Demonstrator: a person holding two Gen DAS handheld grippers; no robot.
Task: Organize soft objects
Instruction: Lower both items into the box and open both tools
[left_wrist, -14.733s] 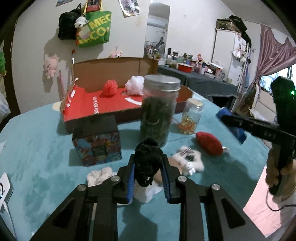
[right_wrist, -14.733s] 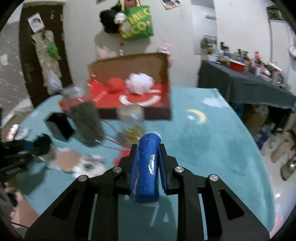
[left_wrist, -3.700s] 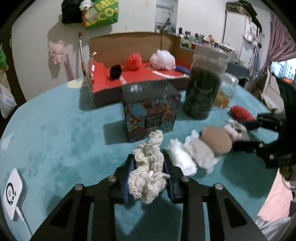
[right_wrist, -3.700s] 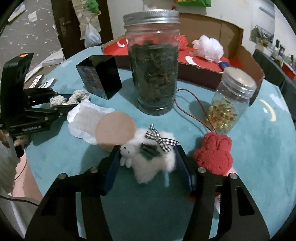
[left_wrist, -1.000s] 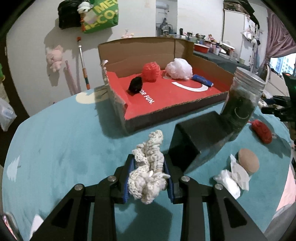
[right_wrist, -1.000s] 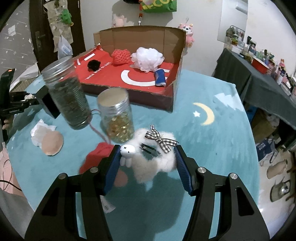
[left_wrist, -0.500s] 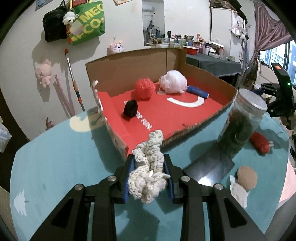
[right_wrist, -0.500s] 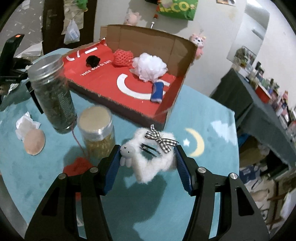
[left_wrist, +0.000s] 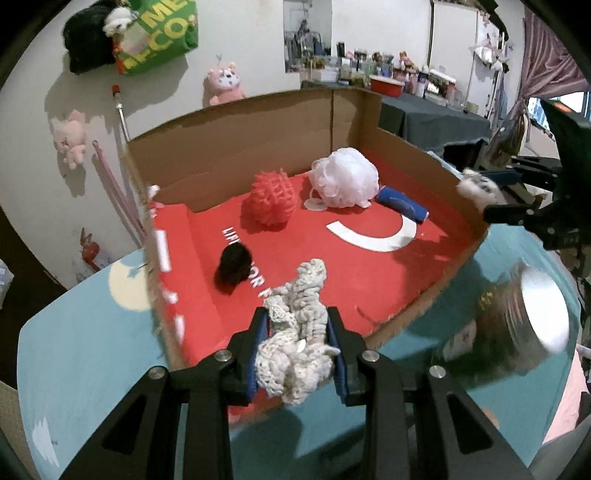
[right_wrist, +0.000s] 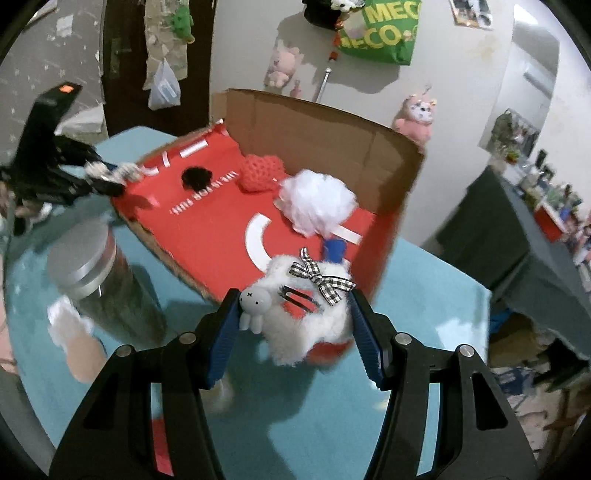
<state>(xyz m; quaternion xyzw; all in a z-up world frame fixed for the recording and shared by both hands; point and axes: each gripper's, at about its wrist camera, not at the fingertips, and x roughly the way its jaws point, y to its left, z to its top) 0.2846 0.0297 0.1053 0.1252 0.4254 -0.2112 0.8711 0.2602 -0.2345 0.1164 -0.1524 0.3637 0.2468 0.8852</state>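
My left gripper is shut on a cream knitted bundle and holds it above the near edge of the red cardboard box. My right gripper is shut on a white fluffy rabbit toy with a checked bow, above the box's near corner. In the box lie a black pom-pom, a red knitted ball, a white mesh puff and a blue roll. The right gripper also shows in the left wrist view, the left gripper in the right wrist view.
A tall lidded jar of dark contents stands on the teal table beside the box; it also shows in the left wrist view. A tan round pad on white cloth lies near it. Plush toys and a green bag hang on the wall.
Both grippers have risen and moved toward the box with their loads; each now hangs over its edge. The jars have dropped low in both views.
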